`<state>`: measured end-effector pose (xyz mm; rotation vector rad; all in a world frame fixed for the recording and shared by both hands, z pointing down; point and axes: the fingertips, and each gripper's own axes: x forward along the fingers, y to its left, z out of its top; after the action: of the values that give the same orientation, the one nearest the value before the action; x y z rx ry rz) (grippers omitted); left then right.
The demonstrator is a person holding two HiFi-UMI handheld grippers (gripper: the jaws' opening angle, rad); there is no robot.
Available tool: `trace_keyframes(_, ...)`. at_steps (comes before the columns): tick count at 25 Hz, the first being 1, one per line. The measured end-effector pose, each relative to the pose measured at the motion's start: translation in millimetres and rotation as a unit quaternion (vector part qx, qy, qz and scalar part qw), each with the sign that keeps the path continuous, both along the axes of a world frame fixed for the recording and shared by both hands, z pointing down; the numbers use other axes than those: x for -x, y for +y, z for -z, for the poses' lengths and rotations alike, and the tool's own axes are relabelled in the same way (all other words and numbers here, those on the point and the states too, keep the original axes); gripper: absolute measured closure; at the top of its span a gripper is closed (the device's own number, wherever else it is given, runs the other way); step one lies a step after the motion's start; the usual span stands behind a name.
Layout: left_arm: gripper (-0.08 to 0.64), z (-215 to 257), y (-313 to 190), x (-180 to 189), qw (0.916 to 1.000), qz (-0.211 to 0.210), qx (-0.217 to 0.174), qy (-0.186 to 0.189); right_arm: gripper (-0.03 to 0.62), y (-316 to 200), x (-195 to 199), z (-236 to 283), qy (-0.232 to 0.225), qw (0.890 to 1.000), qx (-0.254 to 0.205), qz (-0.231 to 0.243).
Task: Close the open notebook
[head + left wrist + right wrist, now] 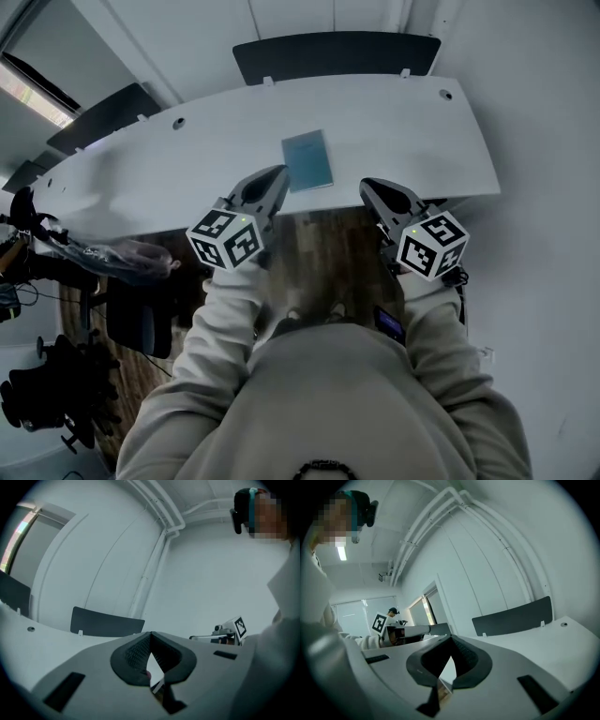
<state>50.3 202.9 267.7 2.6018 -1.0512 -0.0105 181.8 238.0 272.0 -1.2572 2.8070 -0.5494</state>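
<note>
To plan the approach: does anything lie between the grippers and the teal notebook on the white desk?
Nothing visible does. Only bare top of the long white desk separates the thin teal rectangular notebook from the left gripper and the right gripper, both shut.

Head camera up high, looking steeply down over the beige sleeves (225, 328) onto the long white curved desk (394, 122). Cameras on the left gripper (278, 176) and right gripper (370, 186) ride low, tight behind their own jaws, facing level across that desk to the dark grey upright panel (336, 54), and desk and panel show in all three views
</note>
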Motion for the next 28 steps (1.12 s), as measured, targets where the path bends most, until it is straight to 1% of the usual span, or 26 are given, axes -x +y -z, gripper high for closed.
trace_keyframes(3, 0.558, 4.3, 4.1, -7.5, 1.0000, -0.005, -0.007, -0.001, 0.572, 5.1, -13.6, -14.2, 0.009, 1.000, 0.016, 0.009)
trace_keyframes(6, 0.557, 2.8, 1.3, -16.0, 0.9997, -0.010, -0.011, -0.018, 0.572, 1.6, -29.2, -24.9, -0.004, 0.999, 0.033, 0.008)
trace_keyframes(8, 0.558, 5.0, -2.9, -16.7, 0.9995, -0.010, -0.020, -0.024, 0.572, -0.5, -30.5, -23.9, -0.008, 1.000, 0.024, 0.019)
trace_keyframes(10, 0.558, 7.3, -8.0, -15.3, 0.9992, -0.012, -0.031, -0.023, 0.572, -1.8, -27.6, -21.8, -0.007, 0.999, 0.008, 0.038)
trace_keyframes(12, 0.558, 8.9, -13.7, -15.0, 0.9987, -0.018, -0.042, -0.023, 0.572, -4.8, -26.4, -23.4, -0.003, 0.999, 0.003, 0.049)
trace_keyframes(15, 0.558, 13.3, -24.7, -14.6, 0.9978, -0.022, -0.058, -0.022, 0.572, -15.0, -27.8, -24.3, -0.004, 0.999, 0.001, 0.047)
trace_keyframes(18, 0.558, 16.3, -39.5, -14.1, 0.9975, -0.022, -0.067, -0.011, 0.572, -26.3, -28.8, -23.6, -0.002, 0.999, -0.002, 0.044)
trace_keyframes(24, 0.557, 16.0, -71.1, -15.5, 0.9976, -0.024, -0.065, 0.009, 0.572, -46.1, -27.2, -28.3, 0.013, 0.999, 0.010, 0.049)
trace_keyframes(28, 0.558, -2.0, -80.8, -12.3, 0.9983, -0.028, -0.050, 0.009, 0.572, -61.5, -19.4, -41.3, 0.017, 0.998, 0.023, 0.052)
